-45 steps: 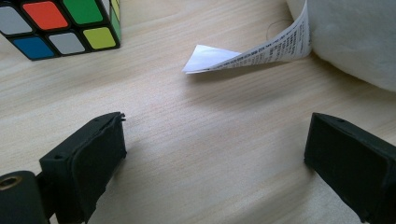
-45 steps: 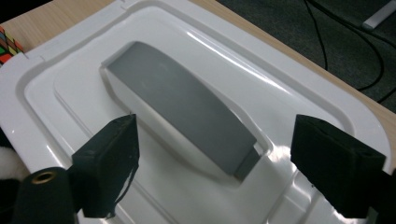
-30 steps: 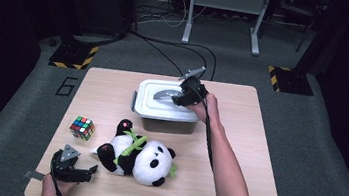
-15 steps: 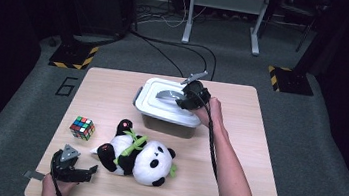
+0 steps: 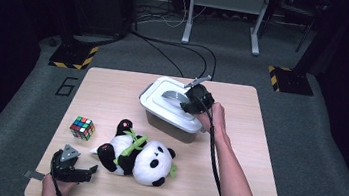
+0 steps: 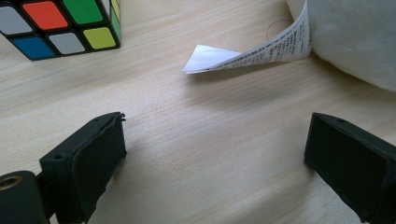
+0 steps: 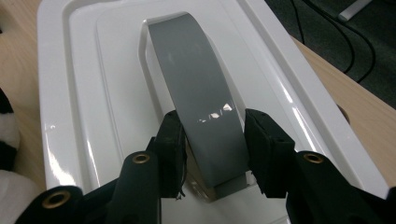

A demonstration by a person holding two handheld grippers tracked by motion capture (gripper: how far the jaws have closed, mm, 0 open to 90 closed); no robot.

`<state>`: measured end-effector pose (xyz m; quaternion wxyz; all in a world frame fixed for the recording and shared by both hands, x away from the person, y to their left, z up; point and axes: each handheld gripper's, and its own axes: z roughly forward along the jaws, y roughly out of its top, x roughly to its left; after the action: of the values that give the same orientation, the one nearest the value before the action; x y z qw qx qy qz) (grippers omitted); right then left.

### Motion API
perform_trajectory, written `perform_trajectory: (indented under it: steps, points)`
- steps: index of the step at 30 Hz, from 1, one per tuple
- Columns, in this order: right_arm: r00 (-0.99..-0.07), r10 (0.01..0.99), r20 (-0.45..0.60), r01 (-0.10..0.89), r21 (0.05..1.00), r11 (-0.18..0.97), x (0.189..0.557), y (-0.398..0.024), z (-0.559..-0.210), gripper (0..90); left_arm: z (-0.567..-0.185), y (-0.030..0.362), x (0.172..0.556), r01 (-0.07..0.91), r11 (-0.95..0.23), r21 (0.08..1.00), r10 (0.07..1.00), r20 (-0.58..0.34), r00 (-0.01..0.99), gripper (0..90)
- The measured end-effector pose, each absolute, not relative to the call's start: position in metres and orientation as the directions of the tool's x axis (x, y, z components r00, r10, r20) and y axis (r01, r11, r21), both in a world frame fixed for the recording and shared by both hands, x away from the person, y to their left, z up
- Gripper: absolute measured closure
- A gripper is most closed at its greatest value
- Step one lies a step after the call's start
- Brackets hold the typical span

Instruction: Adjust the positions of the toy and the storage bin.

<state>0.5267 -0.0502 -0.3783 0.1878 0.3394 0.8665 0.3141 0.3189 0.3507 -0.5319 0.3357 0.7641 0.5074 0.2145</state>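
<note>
A pale wood-grain table (image 5: 256,153) carries a glossy white plastic box (image 5: 168,108) at its far middle, tilted, with an arched grey handle (image 7: 198,88) on the lid. The right gripper (image 7: 212,140) has just been closing and now clamps that smooth band. Nearer lies a fluffy panda (image 5: 138,153), then a small coloured cube (image 5: 82,128). The left gripper (image 6: 215,154) rests wide, holding nothing.
</note>
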Motion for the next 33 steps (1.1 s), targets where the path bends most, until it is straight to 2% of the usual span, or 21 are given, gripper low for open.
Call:
perform_trajectory:
  steps: [5,8,11,16,23,33]
  points:
    - [-0.700,0.712,-0.058,0.481,0.698,0.530,0.525,-0.055,-0.379,56.0,-0.532,0.351,0.319,0.631,-0.260,0.731,0.919,-0.012,0.393,5.4]
    - [-0.710,0.701,-0.067,0.455,0.715,0.530,0.528,-0.052,-0.375,51.6,-0.532,0.351,0.319,0.631,-0.260,0.731,0.919,-0.013,0.393,5.4]
    - [-0.727,0.680,-0.092,0.426,0.716,0.552,0.532,-0.042,-0.369,51.0,-0.532,0.351,0.319,0.631,-0.259,0.731,0.920,-0.013,0.393,5.4]
    - [-0.741,0.657,-0.141,0.396,0.698,0.596,0.536,-0.030,-0.367,59.0,-0.532,0.351,0.319,0.631,-0.259,0.731,0.920,-0.013,0.393,5.4]
    - [-0.736,0.666,-0.121,0.421,0.688,0.591,0.529,-0.025,-0.366,65.9,-0.532,0.351,0.319,0.631,-0.260,0.731,0.920,-0.013,0.393,5.4]
    - [-0.753,0.655,-0.069,0.431,0.700,0.569,0.529,-0.028,-0.367,66.8,-0.532,0.351,0.319,0.631,-0.260,0.731,0.920,-0.013,0.393,5.4]
